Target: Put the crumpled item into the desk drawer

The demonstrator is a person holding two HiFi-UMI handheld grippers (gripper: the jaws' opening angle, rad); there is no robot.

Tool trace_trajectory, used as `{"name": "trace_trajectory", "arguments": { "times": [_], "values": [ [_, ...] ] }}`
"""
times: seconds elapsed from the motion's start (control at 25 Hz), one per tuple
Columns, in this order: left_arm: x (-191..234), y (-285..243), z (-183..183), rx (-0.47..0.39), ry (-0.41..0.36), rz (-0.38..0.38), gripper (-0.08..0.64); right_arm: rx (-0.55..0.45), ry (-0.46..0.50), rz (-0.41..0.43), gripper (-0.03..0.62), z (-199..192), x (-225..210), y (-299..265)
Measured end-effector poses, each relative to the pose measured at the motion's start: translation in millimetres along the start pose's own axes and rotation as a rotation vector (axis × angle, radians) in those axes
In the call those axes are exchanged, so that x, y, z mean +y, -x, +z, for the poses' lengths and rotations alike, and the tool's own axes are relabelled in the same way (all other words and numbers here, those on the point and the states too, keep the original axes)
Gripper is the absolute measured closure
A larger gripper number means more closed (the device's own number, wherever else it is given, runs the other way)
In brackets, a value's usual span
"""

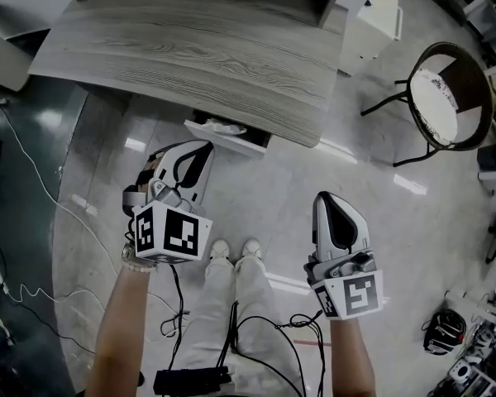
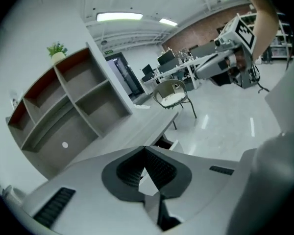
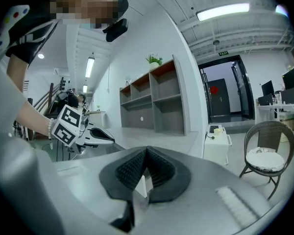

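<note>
Crumpled item (image 1: 224, 127): white, lying inside the open drawer (image 1: 230, 141) under the near edge of the desk (image 1: 190, 52). Left gripper (image 1: 201, 150): jaws together, nothing between them, just near of the drawer. Right gripper (image 1: 334, 200): jaws together, empty, further right.

Desk top (image 1: 207, 56) is grey wood-grain, matt finish. Floor (image 1: 380, 213) is pale and really glossy, the lights mirror in it. Chair (image 1: 446, 98) looks like brown woven wicker on thin dark metal legs. Left gripper (image 2: 145, 149) and right gripper (image 3: 147, 148) have smooth plastic shells; pads (image 2: 161, 168) are black, ribbed and rubbery-looking.
</note>
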State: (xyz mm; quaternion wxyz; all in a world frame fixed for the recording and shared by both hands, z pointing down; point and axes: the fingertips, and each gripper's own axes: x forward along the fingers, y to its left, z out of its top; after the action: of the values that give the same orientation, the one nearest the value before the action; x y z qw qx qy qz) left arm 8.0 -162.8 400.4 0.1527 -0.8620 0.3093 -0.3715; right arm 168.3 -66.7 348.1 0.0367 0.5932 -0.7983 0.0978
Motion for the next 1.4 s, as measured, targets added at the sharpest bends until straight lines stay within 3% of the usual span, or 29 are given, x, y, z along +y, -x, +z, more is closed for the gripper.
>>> {"name": "trace_trajectory", "arguments": {
  "times": [0.2, 0.48, 0.96, 1.4],
  "values": [
    [12, 48, 37, -0.109, 0.162, 0.026, 0.552, -0.025, 0.033, 0.003, 0.583, 33, 17, 8],
    [33, 124, 80, -0.222, 0.268, 0.064, 0.552, -0.057, 0.085, 0.024, 0.583, 86, 49, 26],
    [58, 235, 130, -0.353, 0.201, 0.114, 0.552, -0.133, 0.141, 0.051, 0.583, 161, 95, 68],
    [58, 292, 124, -0.399, 0.263, 0.143, 0.552, -0.186, 0.193, 0.060, 0.583, 198, 121, 88]
  ]
}}
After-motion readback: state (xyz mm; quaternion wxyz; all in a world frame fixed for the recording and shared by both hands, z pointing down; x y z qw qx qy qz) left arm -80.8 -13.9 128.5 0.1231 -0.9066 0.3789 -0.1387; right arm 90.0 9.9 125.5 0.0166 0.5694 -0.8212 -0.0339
